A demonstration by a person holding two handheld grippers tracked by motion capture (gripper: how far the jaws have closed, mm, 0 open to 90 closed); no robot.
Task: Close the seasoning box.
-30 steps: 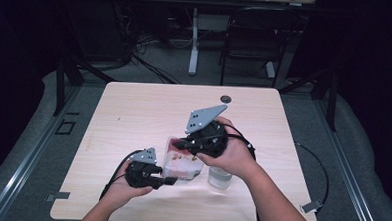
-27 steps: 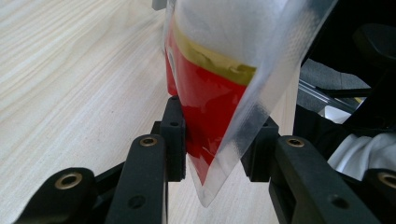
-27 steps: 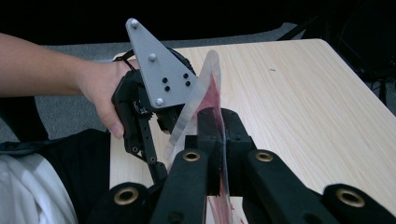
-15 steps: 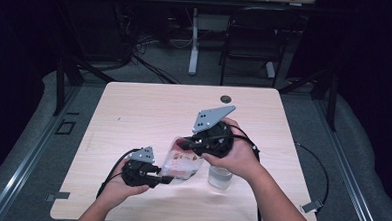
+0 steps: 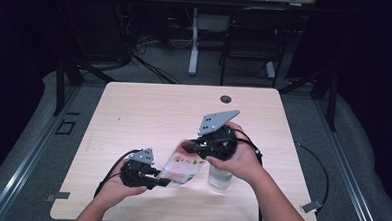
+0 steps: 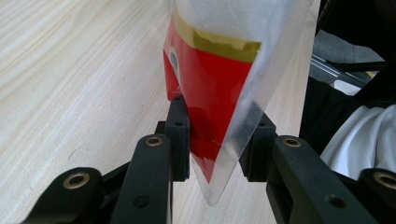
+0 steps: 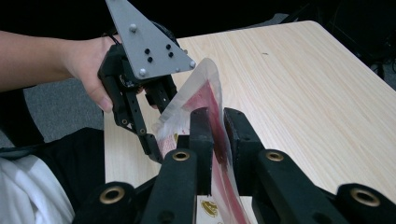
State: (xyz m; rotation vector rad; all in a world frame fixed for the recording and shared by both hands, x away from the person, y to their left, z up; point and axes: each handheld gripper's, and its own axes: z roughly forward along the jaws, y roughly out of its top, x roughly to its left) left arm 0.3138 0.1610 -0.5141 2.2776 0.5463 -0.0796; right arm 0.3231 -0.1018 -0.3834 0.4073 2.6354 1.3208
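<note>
— Two grippers have hold of one plastic bag (image 5: 184,165), up in the air over the near part of the table (image 5: 149,108). It is see-through, with red and a yellow stripe on it.

— Who has which end?

— The left gripper (image 5: 162,180) has the bottom corner. In the left gripper view the corner of the bag (image 6: 219,107) sits between its two black jaws, and they look pinched on it. The right gripper (image 5: 188,147) is at the top edge. In the right gripper view the bag (image 7: 205,100) runs up between its jaws, but they have just been opening, and I see a little gap on one side.

— So is the right one letting go?

— I think so. It looks like the bag is being passed, or its top is being let loose.

— What comes next?

— My guess: the left one must keep squeezing so the bag does not drop, while the right one backs off slowly. A clear jar (image 5: 220,175) stands just under the right hand (image 5: 242,160), so watch that too.
</note>
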